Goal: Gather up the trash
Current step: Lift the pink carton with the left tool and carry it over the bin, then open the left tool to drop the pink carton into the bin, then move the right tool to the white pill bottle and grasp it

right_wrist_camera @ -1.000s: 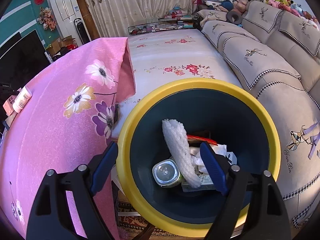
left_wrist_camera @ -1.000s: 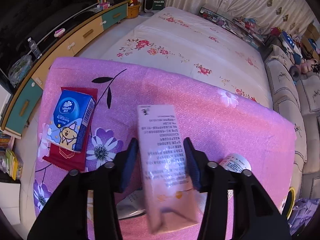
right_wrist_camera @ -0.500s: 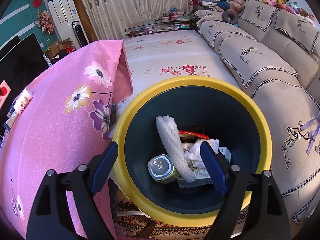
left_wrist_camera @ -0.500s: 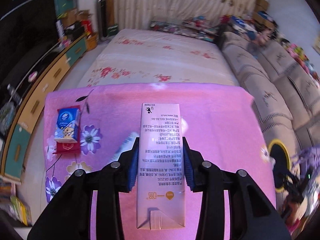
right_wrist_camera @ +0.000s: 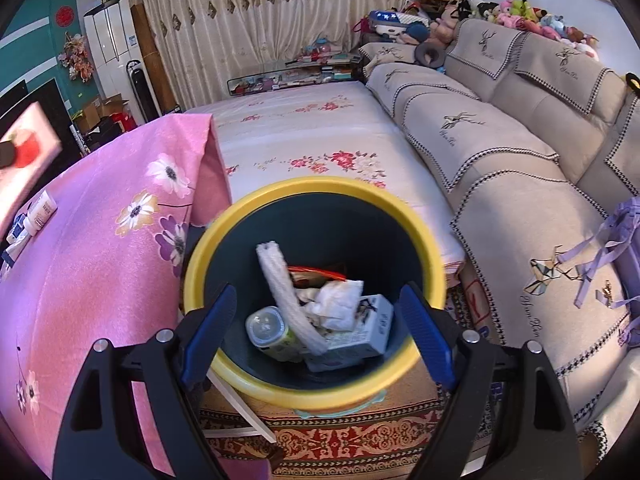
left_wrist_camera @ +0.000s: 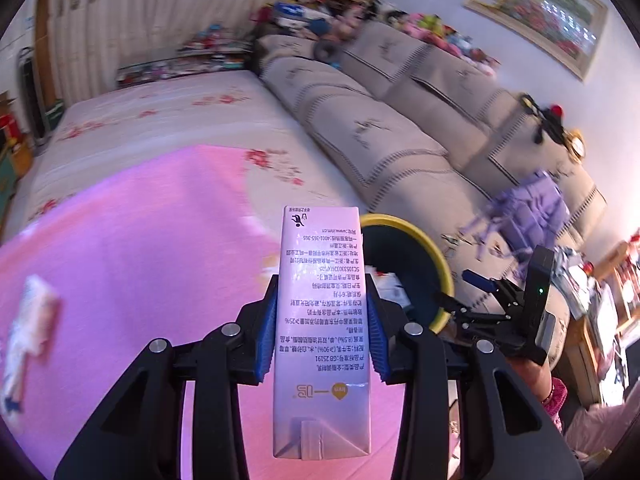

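The left tool [left_wrist_camera: 322, 338] squeezes a tall pale milk carton [left_wrist_camera: 322, 332] at frame centre; its upside-down print shows "GB 25191" and "4001-365-365". A second ago it hung over the pink flowered desk [left_wrist_camera: 132, 248]; now the yellow-rimmed trash bin [left_wrist_camera: 420, 240] peeks out behind it. The right tool [right_wrist_camera: 316, 334] gapes empty above that bin [right_wrist_camera: 320, 188], holding a can, tissue and a box. The desk's left item is blurred.

We see a table under a pink flowered cloth [right_wrist_camera: 80, 264], its corner draped over the white, rose-printed surface [right_wrist_camera: 304, 136] beyond. At the cloth's far left edge lie a small white bottle [right_wrist_camera: 40, 212] and a blue packet [right_wrist_camera: 18, 230]. The yellow-rimmed bin [right_wrist_camera: 424, 248] stands on a patterned red rug [right_wrist_camera: 340, 436] just beside the table.
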A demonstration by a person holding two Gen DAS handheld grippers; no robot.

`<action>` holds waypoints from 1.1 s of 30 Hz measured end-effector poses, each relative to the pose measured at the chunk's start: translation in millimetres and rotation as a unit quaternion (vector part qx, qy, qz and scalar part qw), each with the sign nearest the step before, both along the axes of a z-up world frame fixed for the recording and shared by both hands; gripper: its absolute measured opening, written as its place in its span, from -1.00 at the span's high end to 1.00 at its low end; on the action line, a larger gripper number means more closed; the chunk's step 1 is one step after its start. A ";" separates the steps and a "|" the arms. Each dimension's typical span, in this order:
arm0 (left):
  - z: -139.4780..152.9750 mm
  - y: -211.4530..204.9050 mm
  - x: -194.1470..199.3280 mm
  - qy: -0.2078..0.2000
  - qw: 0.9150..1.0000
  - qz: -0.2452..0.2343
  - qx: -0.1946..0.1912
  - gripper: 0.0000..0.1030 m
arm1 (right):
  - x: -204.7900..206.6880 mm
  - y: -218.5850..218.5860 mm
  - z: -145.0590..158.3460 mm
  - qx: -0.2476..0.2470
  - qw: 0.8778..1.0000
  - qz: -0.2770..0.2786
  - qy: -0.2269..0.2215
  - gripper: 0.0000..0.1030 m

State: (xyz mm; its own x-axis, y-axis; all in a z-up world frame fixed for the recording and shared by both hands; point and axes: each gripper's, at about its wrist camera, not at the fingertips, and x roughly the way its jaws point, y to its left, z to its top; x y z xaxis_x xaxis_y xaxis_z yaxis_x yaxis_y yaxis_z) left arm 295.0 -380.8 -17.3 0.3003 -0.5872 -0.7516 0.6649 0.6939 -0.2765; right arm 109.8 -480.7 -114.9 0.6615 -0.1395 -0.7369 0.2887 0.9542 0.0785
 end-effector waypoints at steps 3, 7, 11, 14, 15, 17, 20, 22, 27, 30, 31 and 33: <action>-17.6 -51.8 -4.6 0.010 0.999 -0.030 0.001 0.25 | -16.7 -11.8 5.4 -0.001 1.000 -0.007 -0.006 -0.54; -51.0 -118.9 1.4 0.034 0.998 -0.053 0.010 0.25 | -33.7 -26.8 8.0 -0.001 1.000 -0.015 -0.010 -0.54; -89.7 -168.8 13.2 0.056 0.997 -0.053 0.028 0.25 | -43.3 -40.8 5.7 0.005 1.000 -0.021 -0.013 -0.55; -116.6 -193.4 21.8 0.063 0.996 -0.050 0.045 0.24 | -47.4 -50.0 2.0 0.011 1.000 -0.027 -0.012 -0.55; -124.6 -197.5 24.5 0.065 0.995 -0.049 0.048 0.24 | -47.9 -52.2 0.7 0.012 0.999 -0.028 -0.012 -0.55; -135.9 -206.7 26.0 0.067 0.995 -0.045 0.054 0.22 | -49.0 -56.5 -2.0 0.014 0.999 -0.032 -0.010 -0.55; -139.4 -204.2 28.9 0.056 0.996 -0.040 0.053 -0.07 | -48.6 -59.1 -6.1 0.018 0.999 -0.037 -0.007 -0.55; -129.8 -192.6 27.1 0.051 0.997 -0.037 0.041 -0.28 | -47.9 -57.9 -8.1 0.021 0.999 -0.037 -0.005 -0.55; -81.1 -132.7 4.6 0.022 0.999 -0.027 -0.015 -0.66 | -41.4 -42.6 -8.3 0.021 1.000 -0.023 -0.003 -0.55; -46.0 -80.3 -22.7 -0.045 0.998 -0.005 -0.041 -0.87 | -34.0 -28.4 -4.5 0.017 1.000 -0.008 -0.004 -0.55; -37.9 -65.0 -29.3 -0.060 0.997 0.001 -0.044 -0.91 | -31.0 -21.7 -2.4 0.015 1.000 -0.001 -0.004 -0.55; -23.1 -27.0 -45.9 -0.091 0.995 0.017 -0.048 -0.91 | -25.4 -10.4 1.7 0.010 1.000 0.011 -0.006 -0.55</action>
